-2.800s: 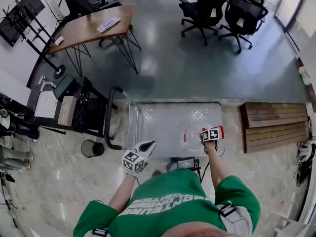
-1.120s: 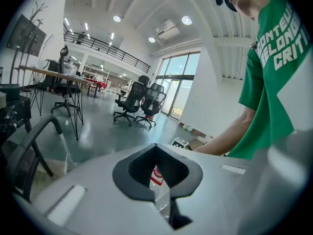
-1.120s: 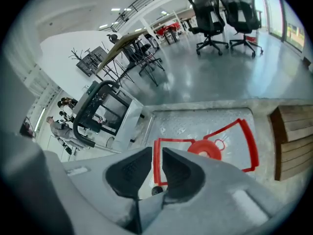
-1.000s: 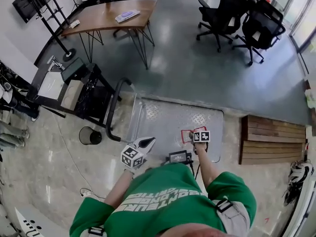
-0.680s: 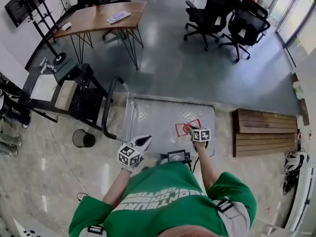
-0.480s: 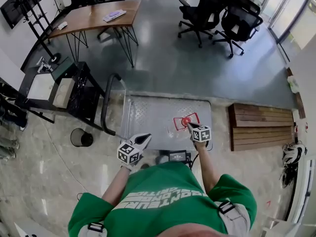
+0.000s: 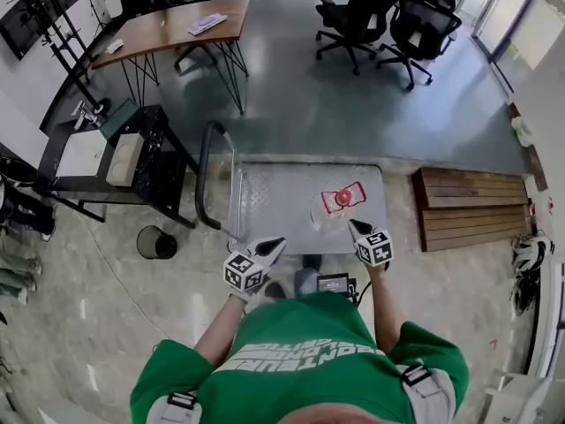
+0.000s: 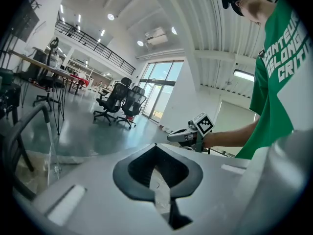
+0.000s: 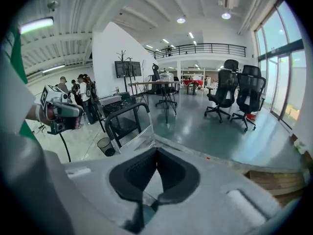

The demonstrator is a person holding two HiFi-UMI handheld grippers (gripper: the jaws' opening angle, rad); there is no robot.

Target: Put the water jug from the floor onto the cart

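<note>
The clear, red-capped water jug [image 7: 340,203] stands on the diamond-plate metal cart [image 7: 274,210], just ahead of the right gripper [image 7: 355,226]. That gripper and the left gripper [image 7: 274,243] are both closed and empty.

water jug [image 7: 341,200]: clear, with red cap and red handle
cart [image 7: 282,203]: silver deck with raised tread pattern, black handle
left tongs [image 7: 274,244]: pale grey, black pads, black-and-white square markers
right tongs [image 7: 354,226]: same colours
shirt [image 7: 300,365]: green, white lettering
table [image 7: 168,30]: brown top, black legs
chairs [image 7: 355,9]: black
planks [image 7: 468,207]: brown
floor [image 7: 353,104]: glossy grey
</note>
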